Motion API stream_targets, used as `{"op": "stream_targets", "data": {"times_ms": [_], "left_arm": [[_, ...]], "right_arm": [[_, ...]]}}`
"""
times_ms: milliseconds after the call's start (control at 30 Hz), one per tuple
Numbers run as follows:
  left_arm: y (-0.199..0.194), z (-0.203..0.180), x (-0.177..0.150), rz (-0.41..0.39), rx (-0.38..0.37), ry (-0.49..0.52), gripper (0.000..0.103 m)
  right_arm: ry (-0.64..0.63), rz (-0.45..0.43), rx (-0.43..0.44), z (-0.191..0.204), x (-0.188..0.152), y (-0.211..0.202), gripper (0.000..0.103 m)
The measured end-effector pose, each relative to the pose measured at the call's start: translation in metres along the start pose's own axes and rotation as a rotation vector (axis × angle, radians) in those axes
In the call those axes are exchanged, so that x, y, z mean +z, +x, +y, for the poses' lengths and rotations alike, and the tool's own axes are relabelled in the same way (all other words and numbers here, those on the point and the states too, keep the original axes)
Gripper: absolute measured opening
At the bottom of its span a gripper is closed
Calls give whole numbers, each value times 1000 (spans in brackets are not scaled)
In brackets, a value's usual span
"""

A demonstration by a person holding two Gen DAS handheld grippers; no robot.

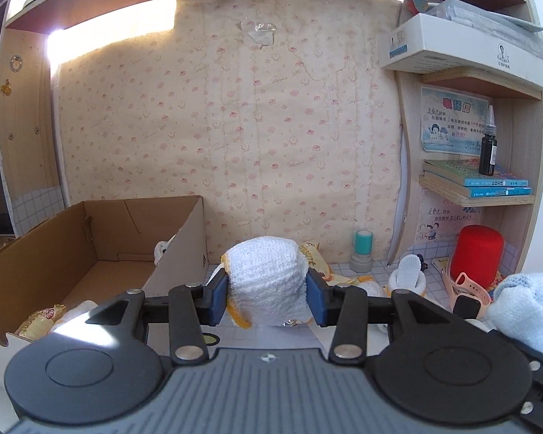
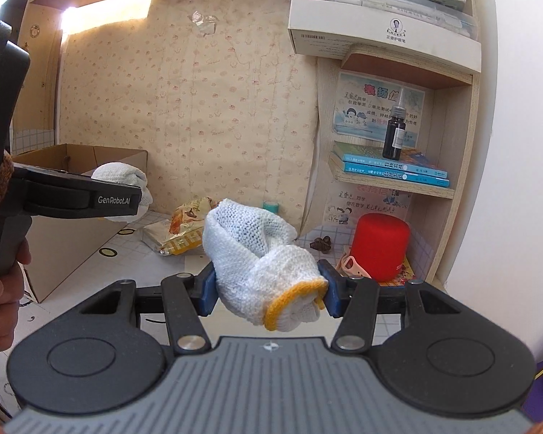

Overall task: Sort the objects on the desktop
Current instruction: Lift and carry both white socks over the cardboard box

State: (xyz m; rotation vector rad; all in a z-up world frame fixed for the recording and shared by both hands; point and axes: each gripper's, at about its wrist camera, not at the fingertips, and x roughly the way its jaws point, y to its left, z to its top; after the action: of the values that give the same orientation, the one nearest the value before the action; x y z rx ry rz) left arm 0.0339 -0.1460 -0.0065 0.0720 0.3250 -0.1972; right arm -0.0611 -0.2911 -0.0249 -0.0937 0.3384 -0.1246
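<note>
At the left edge of the desk (image 1: 289,340) a cardboard box (image 1: 90,253) is seen standing open, with a snack packet (image 1: 36,322) lying in its near corner. Just right of the box wall, the left gripper (image 1: 266,294) is closed on a white knitted glove (image 1: 266,282), bunched between the blue pads and raised clear of the desk; the box opening lies to the left of this glove and close by, so the left gripper is judged the nearer of the two for a drop there. Further right, the right gripper (image 2: 268,289) is clamped on a second white glove (image 2: 260,264), its yellow cuff turned toward the camera and its long axis running away toward the back wall. Near the right back corner a red cylinder (image 2: 380,249) and a pink watch strap (image 2: 354,266) are seen. The rest of the box floor is hidden by its wall, and how much of each glove hangs below the pads cannot be made out
</note>
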Motion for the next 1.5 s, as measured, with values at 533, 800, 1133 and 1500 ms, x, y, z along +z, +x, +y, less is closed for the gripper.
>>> {"op": "stream_targets", "data": {"times_ms": [533,800,1133,1500], "left_arm": [[-54,72,14,-46,135,-51,46],[-75,118,12,-53,232,-88,46],[-78,162,0,-20,300,-137,46],[-68,184,-5,0,310,-157,46]], "right_arm": [[-38,-90,150,55,42,-1,54],[-55,-118,272,98,70,16,54],[-122,-117,370,161,88,35,54],[-147,-102,400,195,97,52,54]]}}
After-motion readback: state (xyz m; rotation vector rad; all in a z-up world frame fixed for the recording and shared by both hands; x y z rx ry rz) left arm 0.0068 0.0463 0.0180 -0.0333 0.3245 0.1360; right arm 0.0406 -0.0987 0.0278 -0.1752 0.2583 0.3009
